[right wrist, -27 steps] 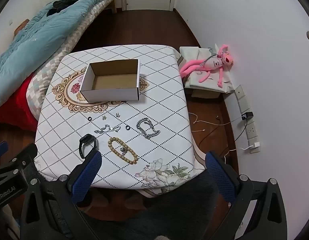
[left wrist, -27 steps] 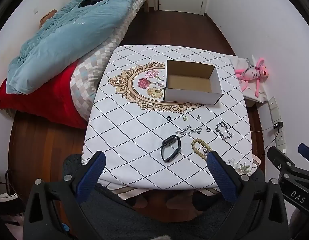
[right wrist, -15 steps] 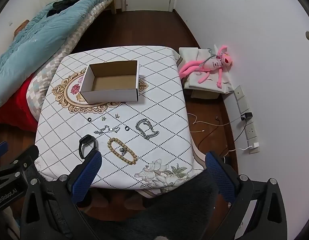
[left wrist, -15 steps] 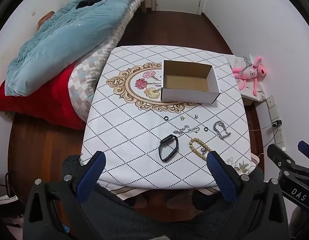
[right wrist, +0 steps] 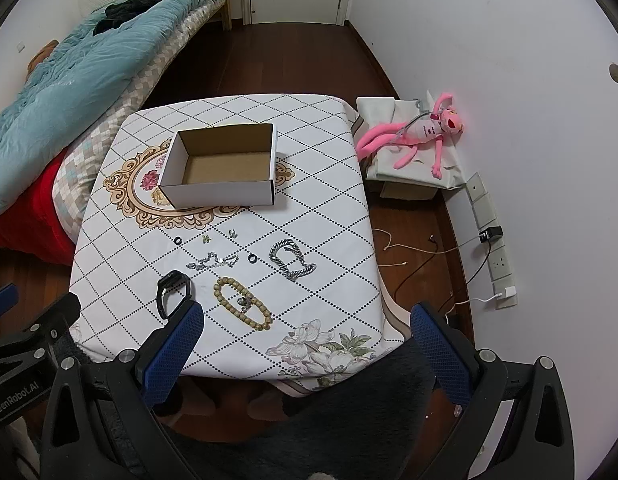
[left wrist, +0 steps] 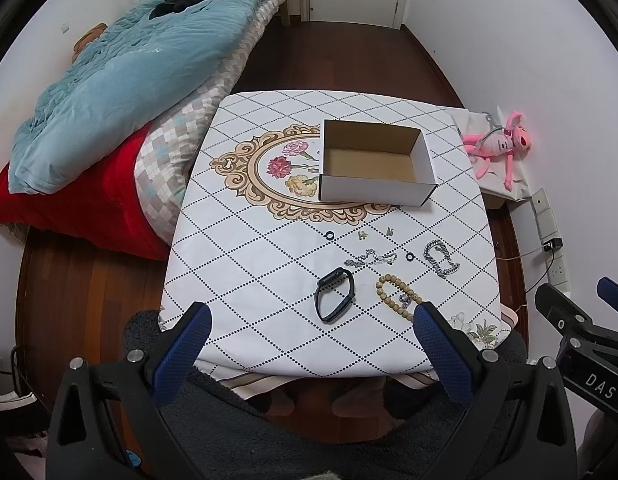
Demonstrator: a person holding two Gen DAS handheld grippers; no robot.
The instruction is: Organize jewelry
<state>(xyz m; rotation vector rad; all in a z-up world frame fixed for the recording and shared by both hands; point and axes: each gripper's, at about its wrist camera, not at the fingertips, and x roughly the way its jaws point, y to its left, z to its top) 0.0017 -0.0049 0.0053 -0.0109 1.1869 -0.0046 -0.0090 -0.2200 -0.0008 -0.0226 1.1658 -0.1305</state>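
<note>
both tongs, left gripper and right gripper, spread, holding nothing; jewelry lies near cardboard box, awaiting sorting.

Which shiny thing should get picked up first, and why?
Probably the bead bracelet: it lies nearest the open right gripper, and the cardboard box is empty with all jewelry out on the table. So lower the right gripper onto the beads.
</note>
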